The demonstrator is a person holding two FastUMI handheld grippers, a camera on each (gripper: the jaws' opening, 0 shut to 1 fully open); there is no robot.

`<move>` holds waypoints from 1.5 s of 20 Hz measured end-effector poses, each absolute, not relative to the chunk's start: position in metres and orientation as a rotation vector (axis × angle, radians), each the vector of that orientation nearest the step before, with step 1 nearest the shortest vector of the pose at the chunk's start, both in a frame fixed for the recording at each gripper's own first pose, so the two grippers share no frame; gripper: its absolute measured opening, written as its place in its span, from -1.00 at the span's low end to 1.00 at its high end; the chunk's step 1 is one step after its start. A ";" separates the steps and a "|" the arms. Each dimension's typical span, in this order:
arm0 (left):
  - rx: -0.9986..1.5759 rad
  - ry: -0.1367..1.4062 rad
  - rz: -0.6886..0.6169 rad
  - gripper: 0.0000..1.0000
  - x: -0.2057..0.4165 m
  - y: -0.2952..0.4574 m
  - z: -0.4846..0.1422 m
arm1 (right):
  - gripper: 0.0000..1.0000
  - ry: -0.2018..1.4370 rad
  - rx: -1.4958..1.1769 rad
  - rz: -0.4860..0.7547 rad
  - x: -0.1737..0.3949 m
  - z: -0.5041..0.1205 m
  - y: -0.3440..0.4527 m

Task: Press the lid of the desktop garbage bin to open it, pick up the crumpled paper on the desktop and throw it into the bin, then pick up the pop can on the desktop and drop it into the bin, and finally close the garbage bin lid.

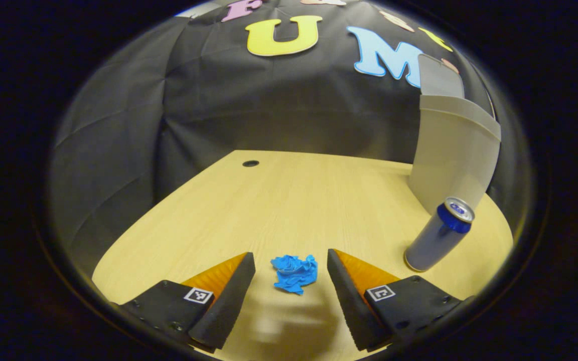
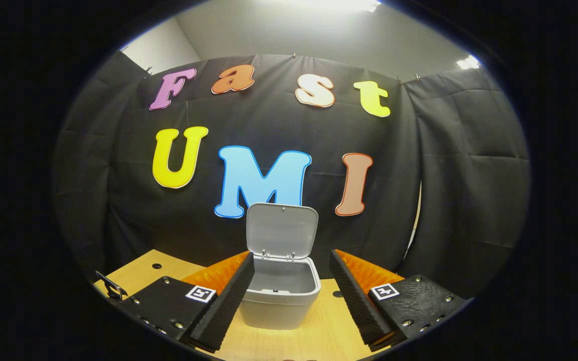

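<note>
The right tool [image 2: 291,286] hangs above the wooden tabletop [image 2: 314,336], its two fingers spread wide apart and holding nothing. Between them, toward 12 o'clock, stands the garbage bin [image 2: 280,301], grey and upright on the tabletop, not touched by either finger. Its lid [image 2: 281,231] is swung up on the rear hinge and stands nearly vertical against the black cloth wall [image 2: 459,175], so the bin's mouth is open and its inside looks bare as far as can be seen. At 9 o'clock, near the tabletop's edge, sits a small round hole [image 2: 156,266]; a second hole [image 2: 337,294] lies just right of the bin.
</note>
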State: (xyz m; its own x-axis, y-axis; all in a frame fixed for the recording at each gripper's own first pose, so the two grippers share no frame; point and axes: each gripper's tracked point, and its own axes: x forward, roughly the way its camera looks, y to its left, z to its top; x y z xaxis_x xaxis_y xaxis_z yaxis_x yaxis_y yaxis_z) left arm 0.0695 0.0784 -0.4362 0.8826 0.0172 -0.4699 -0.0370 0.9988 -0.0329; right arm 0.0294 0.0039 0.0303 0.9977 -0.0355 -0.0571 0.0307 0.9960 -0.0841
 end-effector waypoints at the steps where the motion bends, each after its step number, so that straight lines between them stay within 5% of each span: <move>1: -0.038 0.502 0.025 0.91 0.071 0.079 -0.442 | 0.92 0.062 -0.085 -0.029 0.031 0.029 0.006; 11: 0.005 0.561 0.016 0.92 0.086 0.072 -0.473 | 0.87 0.107 -0.080 -0.055 0.038 0.016 -0.008; 16: 0.016 0.561 0.054 0.31 0.088 0.075 -0.473 | 0.87 0.119 -0.077 -0.042 0.042 0.010 -0.006; 17: 0.017 0.562 0.060 -0.10 0.088 0.076 -0.471 | 0.87 0.123 -0.079 -0.037 0.041 0.009 -0.005; 30: 0.002 0.459 0.058 -0.10 0.112 0.064 -0.403 | 0.87 0.146 -0.053 -0.009 0.043 -0.005 -0.007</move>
State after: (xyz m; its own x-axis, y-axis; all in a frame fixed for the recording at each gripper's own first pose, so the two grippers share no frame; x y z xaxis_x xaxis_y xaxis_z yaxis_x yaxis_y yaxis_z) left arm 0.1117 0.0638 -0.4035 0.8949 0.0564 -0.4426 -0.0554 0.9984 0.0152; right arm 0.0430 -0.0069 -0.0052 0.9893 -0.0125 -0.1452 0.0047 0.9985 -0.0539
